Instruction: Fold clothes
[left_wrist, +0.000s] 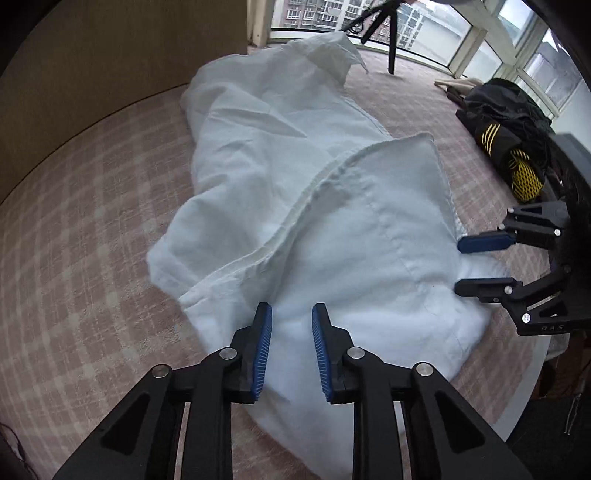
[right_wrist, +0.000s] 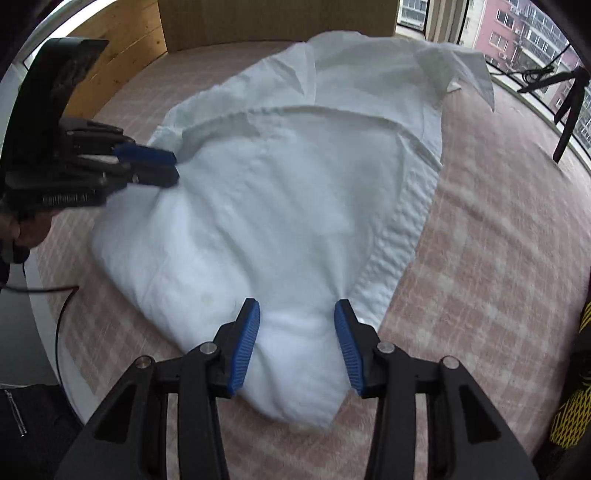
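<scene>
Both grippers, left (left_wrist: 291, 314) and right (right_wrist: 297, 310), straddle the shirt's (right_wrist: 280, 192) near-edge hem, jaws apart; closing shallow risks pinching one layer.

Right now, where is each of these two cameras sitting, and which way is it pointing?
Left wrist view: rides on the left gripper, looking steeply down along its fingers at the white shirt on the checked cover; the right gripper shows at the side.
Right wrist view: rides on the right gripper, facing down at the shirt; the left gripper and a bit of hand show.
Shared: shirt, cover, tripod, windows, black-and-yellow clothes.
</scene>
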